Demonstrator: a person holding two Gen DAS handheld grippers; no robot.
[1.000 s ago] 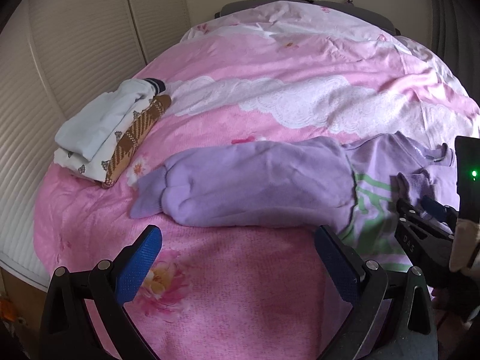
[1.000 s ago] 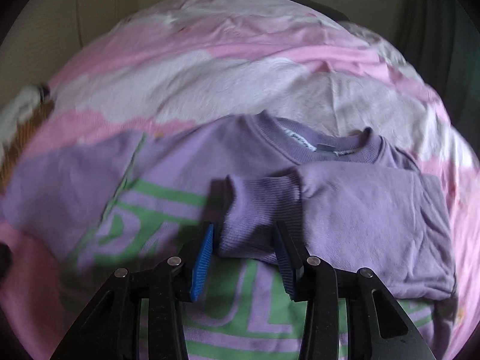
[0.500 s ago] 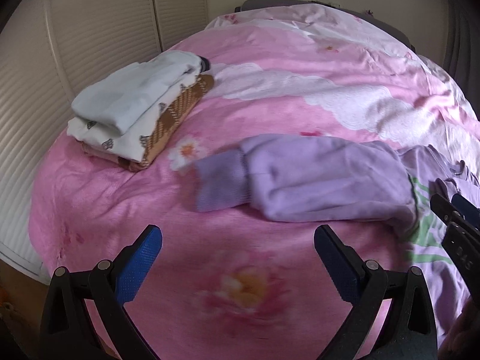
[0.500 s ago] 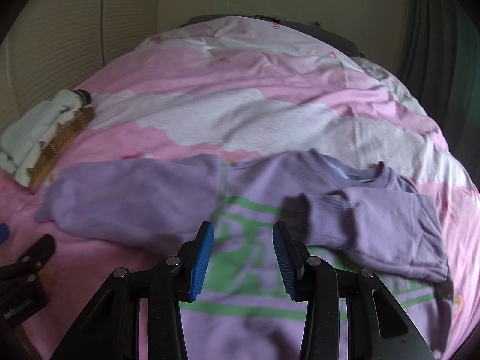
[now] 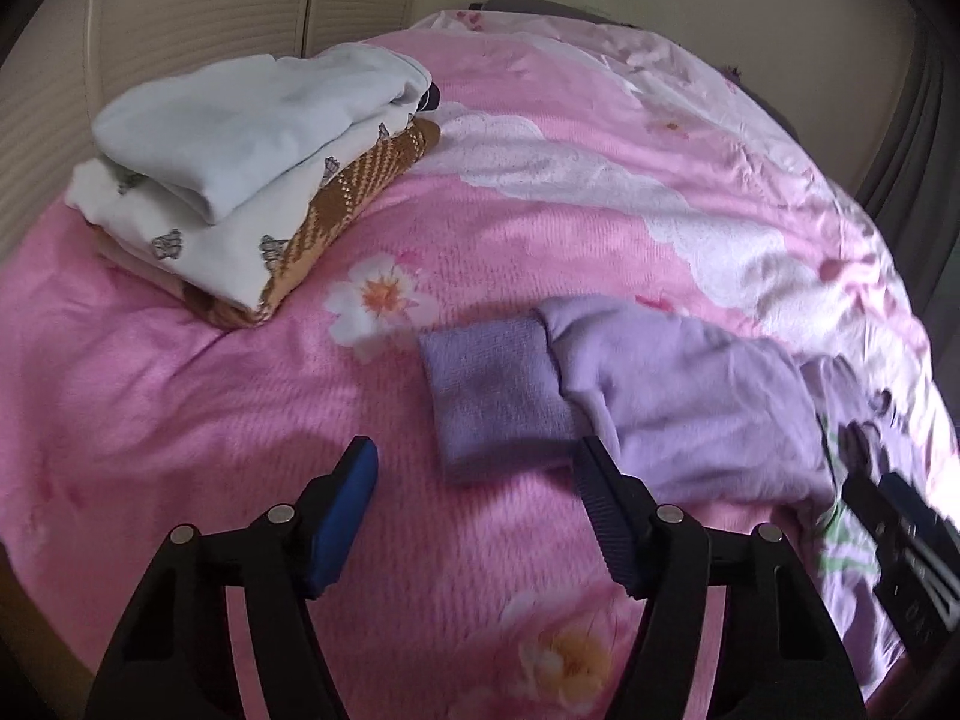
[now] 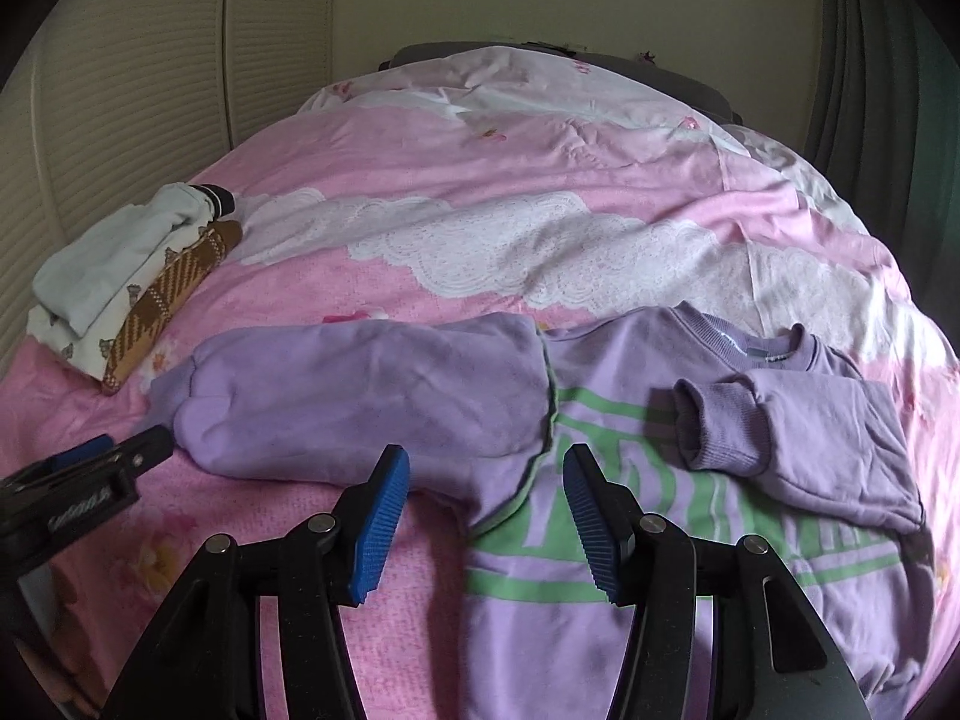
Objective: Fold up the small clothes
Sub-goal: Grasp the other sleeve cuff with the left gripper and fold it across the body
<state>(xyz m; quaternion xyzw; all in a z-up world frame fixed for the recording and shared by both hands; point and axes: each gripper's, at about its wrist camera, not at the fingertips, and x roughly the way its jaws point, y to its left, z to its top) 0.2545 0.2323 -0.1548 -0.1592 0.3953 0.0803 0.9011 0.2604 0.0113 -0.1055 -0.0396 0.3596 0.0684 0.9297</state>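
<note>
A small purple sweatshirt (image 6: 606, 480) with green lettering lies front up on the pink bed. Its right sleeve (image 6: 798, 432) is folded across the chest. Its left sleeve (image 6: 372, 396) stretches out flat to the left, ending in a ribbed cuff (image 5: 498, 396). My left gripper (image 5: 474, 510) is open and empty, just in front of that cuff; it also shows in the right wrist view (image 6: 114, 450). My right gripper (image 6: 486, 516) is open and empty, above the shirt's left side near the armpit; it also shows in the left wrist view (image 5: 888, 498).
A stack of folded clothes (image 5: 240, 180), pale blue, white print and brown check, sits at the bed's far left, also in the right wrist view (image 6: 120, 288). The pink and white floral quilt (image 6: 510, 228) covers the bed. A cream slatted wall (image 5: 198, 6) runs behind.
My right gripper let go of the right sleeve's cuff, opened and drew back left. My left gripper swung left to the left sleeve's cuff and its jaws narrowed.
</note>
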